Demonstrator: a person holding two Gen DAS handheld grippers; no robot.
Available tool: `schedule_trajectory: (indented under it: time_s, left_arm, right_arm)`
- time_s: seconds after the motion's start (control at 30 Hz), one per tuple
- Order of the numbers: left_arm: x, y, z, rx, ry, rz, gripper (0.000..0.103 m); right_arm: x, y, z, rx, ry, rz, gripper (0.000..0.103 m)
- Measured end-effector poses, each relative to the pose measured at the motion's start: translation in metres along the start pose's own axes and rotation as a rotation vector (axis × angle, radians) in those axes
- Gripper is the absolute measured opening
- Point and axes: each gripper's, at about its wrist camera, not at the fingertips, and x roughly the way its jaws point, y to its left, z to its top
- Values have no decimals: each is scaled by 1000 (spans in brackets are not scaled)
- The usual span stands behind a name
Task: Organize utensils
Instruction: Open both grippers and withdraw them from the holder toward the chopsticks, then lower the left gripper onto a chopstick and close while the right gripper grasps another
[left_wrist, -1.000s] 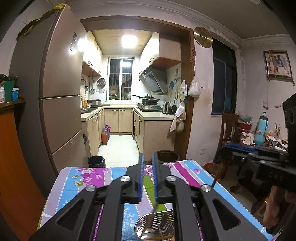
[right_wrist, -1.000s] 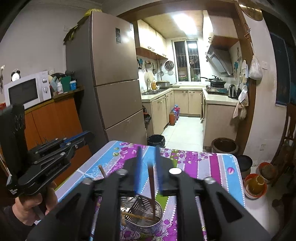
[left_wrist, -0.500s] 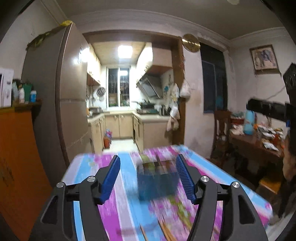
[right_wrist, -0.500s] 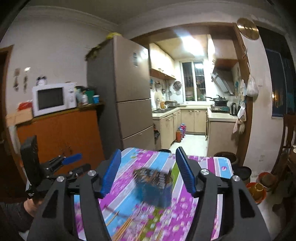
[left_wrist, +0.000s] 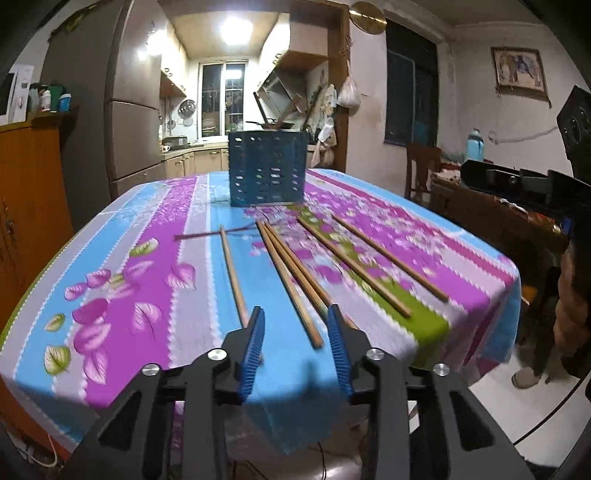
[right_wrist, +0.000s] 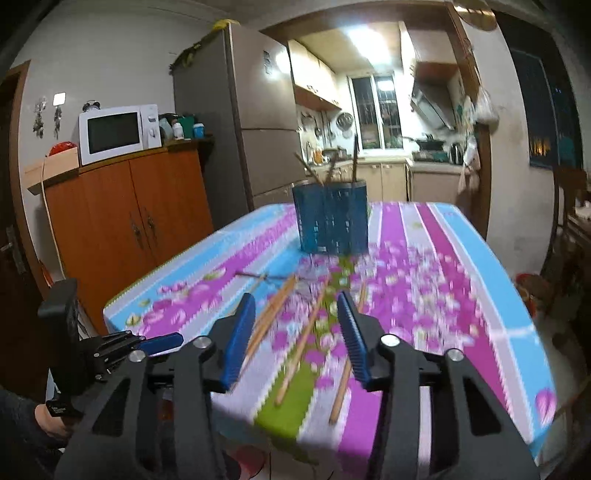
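Several wooden chopsticks (left_wrist: 291, 280) lie loose on the flowered tablecloth (left_wrist: 122, 288), pointing toward a blue perforated utensil holder (left_wrist: 267, 170) at the far end. The holder (right_wrist: 330, 218) in the right wrist view has a few sticks standing in it. My left gripper (left_wrist: 295, 325) is open and empty, low over the near ends of the chopsticks. My right gripper (right_wrist: 295, 310) is open and empty, above the chopsticks (right_wrist: 306, 332) at the table's near edge. Each gripper shows at the side of the other's view.
A thin dark twig-like piece (left_wrist: 210, 233) lies across the cloth before the holder. An orange cabinet (right_wrist: 125, 214) with a microwave (right_wrist: 118, 133) and a fridge (right_wrist: 258, 129) stand left of the table. A cluttered side table (left_wrist: 480, 192) and chair stand right.
A second ago both grippers were nearly shut over a metal bowl with utensils. Now both are open, pulled back to the table's near edge, facing loose chopsticks and the blue holder.
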Motion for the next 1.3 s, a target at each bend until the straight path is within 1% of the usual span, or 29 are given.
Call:
schedule_trajectory:
  time_s: [0.07, 0.17, 0.27, 0.47, 0.57, 0.63, 0.77, 0.83, 0.93, 1.03, 1.1, 1.23, 1.3]
  left_arm:
    - [3, -4, -5, 14, 9, 0, 24]
    - [9, -9, -8, 27, 21, 1, 24]
    - [13, -11, -15, 35, 31, 2, 24]
    - [21, -12, -16, 49, 37, 19, 24]
    - [22, -10, -15, 47, 34, 26, 24]
    - [24, -9, -13, 44, 34, 30, 24]
    - [24, -8, -13, 44, 34, 29, 24]
    - [25, -7, -13, 46, 33, 26, 24]
    - [26, -7, -12, 47, 34, 26, 24]
    - [25, -7, -12, 47, 32, 27, 24]
    - [26, -6, -12, 45, 29, 30, 24]
    - [28, -6, -12, 44, 25, 35, 24]
    - [28, -7, -13, 46, 23, 38, 24]
  right_arm:
    - [-1, -1, -10, -7, 6, -24, 38]
    - [2, -1, -27, -8, 28, -44, 35]
    - [8, 1, -46, -2, 65, -35, 33]
    - [28, 22, -69, -19, 126, 23, 31]
    - [34, 36, -70, -47, 125, 42, 26]
    - [42, 43, -72, -50, 142, 70, 20]
    - [54, 52, -76, -55, 170, 104, 17]
    - [58, 53, -77, -54, 180, 106, 16]
    - [54, 49, -73, -54, 153, 79, 16]
    - [46, 44, -69, -77, 117, 0, 16]
    - [49, 39, -71, -86, 131, -44, 16]
    - [60, 32, -79, -65, 158, -62, 16]
    - [61, 31, -81, -69, 151, -65, 17]
